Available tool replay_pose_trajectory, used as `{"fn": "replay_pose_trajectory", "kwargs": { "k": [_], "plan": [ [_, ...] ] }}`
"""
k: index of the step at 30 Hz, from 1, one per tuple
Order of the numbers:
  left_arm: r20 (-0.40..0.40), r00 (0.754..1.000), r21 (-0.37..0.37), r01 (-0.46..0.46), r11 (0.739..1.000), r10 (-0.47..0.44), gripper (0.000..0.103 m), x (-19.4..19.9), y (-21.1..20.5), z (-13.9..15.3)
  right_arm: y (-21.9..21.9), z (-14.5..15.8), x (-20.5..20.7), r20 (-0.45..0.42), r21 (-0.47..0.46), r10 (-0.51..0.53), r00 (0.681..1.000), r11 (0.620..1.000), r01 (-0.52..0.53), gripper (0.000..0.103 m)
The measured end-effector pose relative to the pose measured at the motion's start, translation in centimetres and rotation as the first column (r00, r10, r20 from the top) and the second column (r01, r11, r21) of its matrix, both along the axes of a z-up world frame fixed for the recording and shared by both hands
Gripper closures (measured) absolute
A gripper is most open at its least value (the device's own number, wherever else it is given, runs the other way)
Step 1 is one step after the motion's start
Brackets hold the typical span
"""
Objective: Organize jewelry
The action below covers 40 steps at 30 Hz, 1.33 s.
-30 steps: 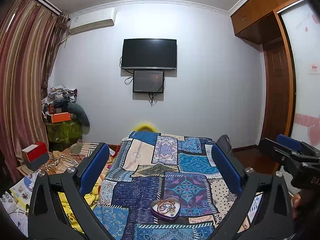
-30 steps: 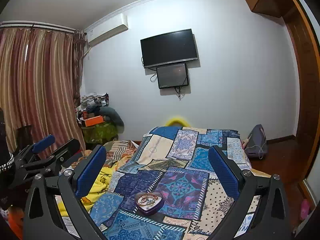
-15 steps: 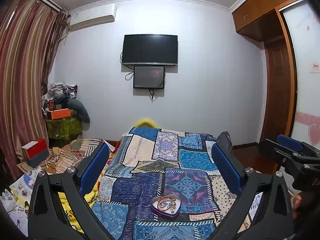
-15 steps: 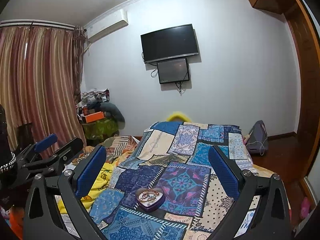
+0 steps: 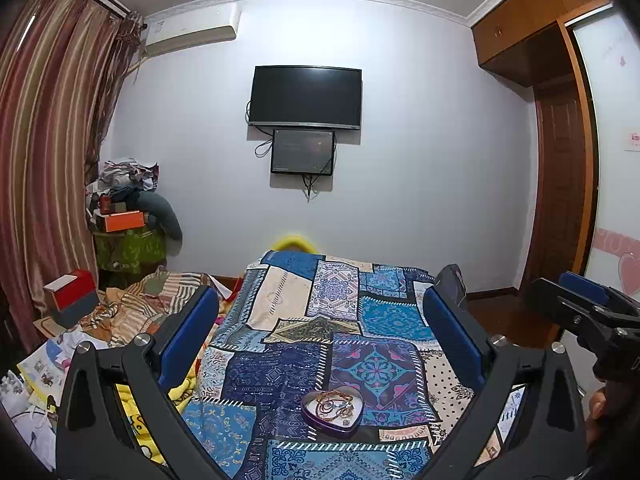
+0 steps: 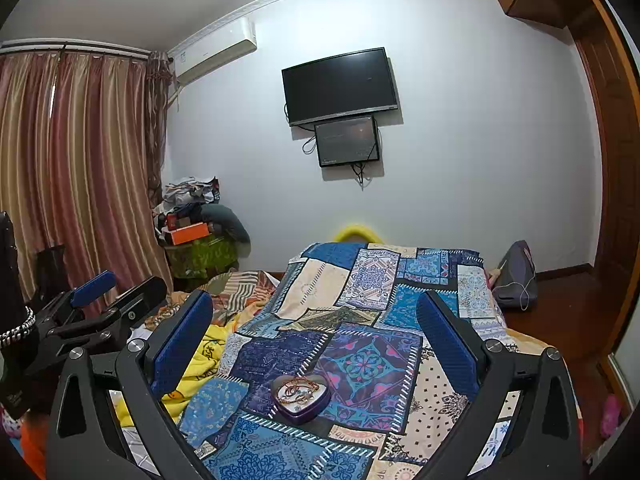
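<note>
A purple heart-shaped tin (image 5: 332,411) lies open on the patchwork bedspread (image 5: 372,312), near its front edge. Tangled gold and copper jewelry (image 5: 334,403) lies inside it. The tin also shows in the right wrist view (image 6: 300,395). My left gripper (image 5: 320,328) is open and empty, held above and short of the tin. My right gripper (image 6: 316,328) is open and empty too, at a similar height. Each gripper shows at the edge of the other's view: the right one (image 5: 580,308) and the left one (image 6: 104,296).
A yellow blanket (image 6: 200,352) and striped bedding (image 5: 160,300) lie left of the bedspread. Papers and a red and white box (image 5: 70,292) sit at the far left. A cluttered stand (image 5: 128,232) is by the curtain. A bag (image 6: 516,276) lies on the wooden floor at right.
Both views have tilted slightly downward and forward, so the tin sits a little higher in the frames. Both grippers stay open. The tin has not moved on the bed.
</note>
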<state>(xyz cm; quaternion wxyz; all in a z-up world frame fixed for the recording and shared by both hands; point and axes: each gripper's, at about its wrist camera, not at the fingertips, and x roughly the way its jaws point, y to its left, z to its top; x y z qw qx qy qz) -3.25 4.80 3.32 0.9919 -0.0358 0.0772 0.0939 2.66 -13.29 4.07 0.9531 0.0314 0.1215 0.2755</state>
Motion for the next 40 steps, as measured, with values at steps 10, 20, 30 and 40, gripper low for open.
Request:
{"fn": "replay_pose_trajectory", "kwargs": {
  "k": [10,20,30,40],
  "plan": [
    [-0.014,1.0,-0.009,0.006,1.0,-0.006,0.001,0.17,0.09,-0.17,0.07,0.09,-0.01,0.002,-0.011,0.0,1.0,1.0,0.0,0.002],
    [-0.032,0.999,-0.023,0.039,0.999,-0.039,0.001,0.66,0.19,-0.15,0.15,0.16,-0.12,0.002,-0.011,0.0,1.0,1.0,0.0,0.002],
    [-0.038,0.998,-0.024,0.041,0.999,-0.042,0.001,0.83,0.09,-0.36,0.23,0.27,-0.17,0.008,-0.013,-0.009,1.0,1.0,0.009,0.002],
    [-0.038,0.998,-0.017,0.039,0.999,-0.04,0.001,0.87,0.15,-0.68,0.31,-0.08,0.01,-0.005,-0.015,-0.006,1.0,1.0,0.006,0.002]
  ]
}}
